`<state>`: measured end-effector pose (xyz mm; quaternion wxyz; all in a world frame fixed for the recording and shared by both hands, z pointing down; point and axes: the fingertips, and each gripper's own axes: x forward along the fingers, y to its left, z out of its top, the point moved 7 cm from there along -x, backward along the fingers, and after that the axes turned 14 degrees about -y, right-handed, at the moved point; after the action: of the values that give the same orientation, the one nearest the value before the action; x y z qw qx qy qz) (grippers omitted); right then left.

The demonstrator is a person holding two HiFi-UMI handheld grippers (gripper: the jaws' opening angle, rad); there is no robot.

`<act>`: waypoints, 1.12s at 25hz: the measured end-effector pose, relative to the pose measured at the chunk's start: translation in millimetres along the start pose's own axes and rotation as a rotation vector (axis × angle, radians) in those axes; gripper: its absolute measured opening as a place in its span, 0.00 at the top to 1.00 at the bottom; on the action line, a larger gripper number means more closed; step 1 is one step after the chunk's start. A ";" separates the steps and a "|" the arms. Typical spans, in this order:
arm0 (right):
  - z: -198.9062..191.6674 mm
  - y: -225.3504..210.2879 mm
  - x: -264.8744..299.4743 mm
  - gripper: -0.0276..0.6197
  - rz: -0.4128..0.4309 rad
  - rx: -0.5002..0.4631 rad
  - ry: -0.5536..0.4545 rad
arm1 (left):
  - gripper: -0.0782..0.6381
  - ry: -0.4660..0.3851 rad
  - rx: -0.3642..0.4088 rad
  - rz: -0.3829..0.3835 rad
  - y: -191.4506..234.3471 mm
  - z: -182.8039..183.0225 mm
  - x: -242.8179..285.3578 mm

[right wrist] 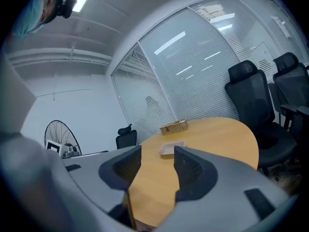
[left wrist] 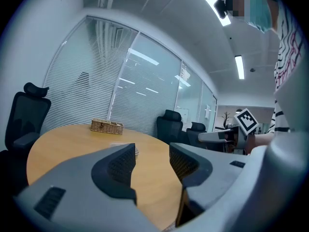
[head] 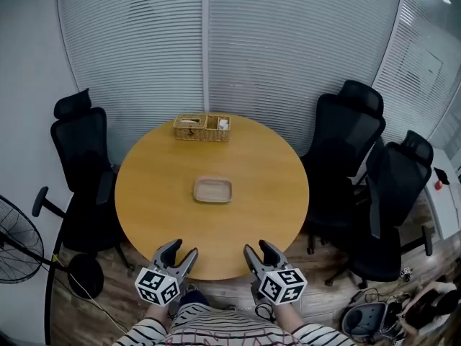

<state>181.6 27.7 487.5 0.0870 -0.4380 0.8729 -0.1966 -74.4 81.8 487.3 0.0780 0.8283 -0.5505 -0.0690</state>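
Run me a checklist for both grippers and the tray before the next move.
1. Left gripper open, nothing in it: ok.
2. Right gripper open, nothing in it: ok.
3. Tray lies flat at the middle of the table, apart from both grippers: ok.
4. Bare table top between the grippers and the tray: ok.
5. Basket at the far edge, apart from the tray: ok.
6. What lies in the basket: cannot tell.
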 end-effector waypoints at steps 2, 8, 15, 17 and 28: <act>-0.2 -6.3 5.2 0.64 -0.007 0.010 0.002 | 0.61 -0.005 -0.004 0.008 4.5 -0.1 6.8; -1.1 -16.1 36.2 0.64 -0.040 0.024 0.001 | 0.61 -0.013 -0.016 0.025 43.7 2.6 33.8; 1.0 -27.9 91.4 0.64 -0.086 0.033 -0.012 | 0.61 -0.004 0.002 0.009 96.7 17.3 78.2; 1.4 -30.1 110.3 0.64 -0.094 0.036 -0.012 | 0.61 0.003 0.008 0.006 112.2 21.7 90.1; -5.2 -50.9 193.9 0.64 -0.140 0.040 0.008 | 0.61 0.062 0.019 -0.009 186.9 30.1 152.2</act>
<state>100.5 -153.3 517.5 0.0782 -0.4953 0.8364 -0.2213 -190.4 -131.6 491.9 0.0869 0.8333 -0.5445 -0.0383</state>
